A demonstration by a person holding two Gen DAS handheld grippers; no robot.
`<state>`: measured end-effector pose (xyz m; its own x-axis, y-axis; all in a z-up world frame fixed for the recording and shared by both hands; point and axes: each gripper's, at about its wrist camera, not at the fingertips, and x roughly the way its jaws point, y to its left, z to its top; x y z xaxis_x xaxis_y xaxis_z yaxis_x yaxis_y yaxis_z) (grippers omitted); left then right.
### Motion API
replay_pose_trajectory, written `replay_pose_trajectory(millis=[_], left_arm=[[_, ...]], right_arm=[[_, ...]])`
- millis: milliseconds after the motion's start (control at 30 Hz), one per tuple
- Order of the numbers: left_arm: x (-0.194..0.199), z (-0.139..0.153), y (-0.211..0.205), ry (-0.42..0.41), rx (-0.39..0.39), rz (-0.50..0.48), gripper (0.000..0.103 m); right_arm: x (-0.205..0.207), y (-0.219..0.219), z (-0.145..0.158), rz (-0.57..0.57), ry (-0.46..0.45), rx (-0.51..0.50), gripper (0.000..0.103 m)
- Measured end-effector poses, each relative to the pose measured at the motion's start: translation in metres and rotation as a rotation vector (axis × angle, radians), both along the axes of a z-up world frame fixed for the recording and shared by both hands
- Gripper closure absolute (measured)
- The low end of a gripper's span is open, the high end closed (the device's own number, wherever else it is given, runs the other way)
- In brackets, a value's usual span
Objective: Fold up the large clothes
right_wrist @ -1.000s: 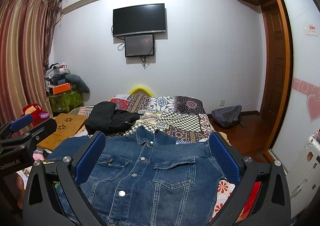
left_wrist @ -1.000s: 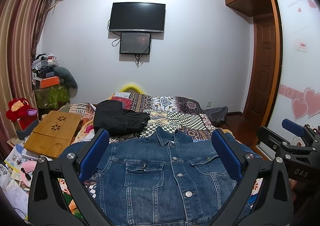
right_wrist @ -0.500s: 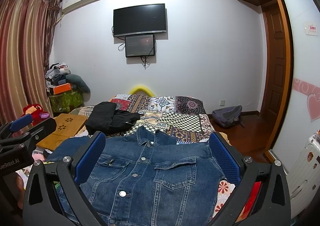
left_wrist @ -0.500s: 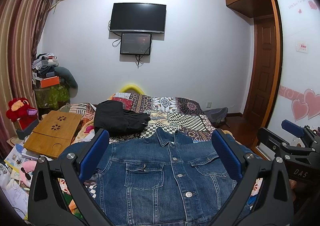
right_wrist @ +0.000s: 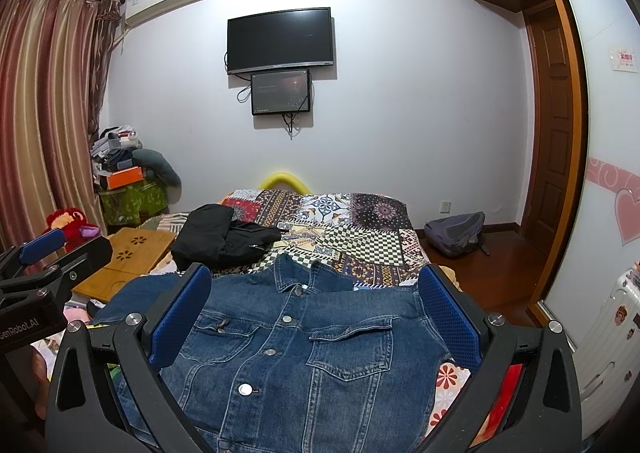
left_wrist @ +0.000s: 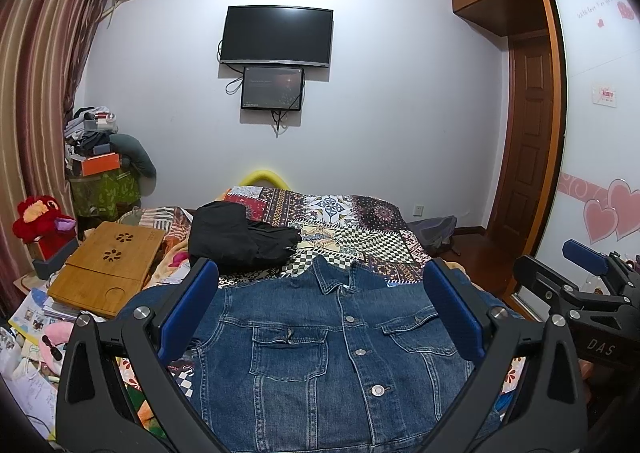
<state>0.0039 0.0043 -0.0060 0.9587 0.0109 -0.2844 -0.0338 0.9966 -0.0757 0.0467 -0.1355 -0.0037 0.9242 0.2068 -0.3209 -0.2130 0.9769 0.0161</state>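
A blue denim jacket (left_wrist: 332,349) lies flat, front up and buttoned, collar pointing away, on the near end of a patchwork-covered bed (left_wrist: 352,221). It also shows in the right wrist view (right_wrist: 304,349). My left gripper (left_wrist: 320,309) is open and empty, held above the jacket's chest. My right gripper (right_wrist: 316,309) is open and empty, also above the jacket. Each gripper shows at the edge of the other's view: the right one (left_wrist: 580,289) and the left one (right_wrist: 44,265).
A black garment (left_wrist: 236,237) lies on the bed beyond the jacket's collar. A wooden lap tray (left_wrist: 108,269) and clutter sit at the bed's left. A grey backpack (right_wrist: 456,233) lies on the floor at right, near a wooden door (right_wrist: 552,121).
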Motion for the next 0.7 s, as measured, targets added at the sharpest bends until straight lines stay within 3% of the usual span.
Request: replay_pose_trajectory(millis=[700], left_arm=[[0.03, -0.009, 0.017, 0.057, -0.027, 0.03, 0.0]], right_arm=[[0.029, 0.007, -0.005, -0.002, 0.068, -0.02, 0.0]])
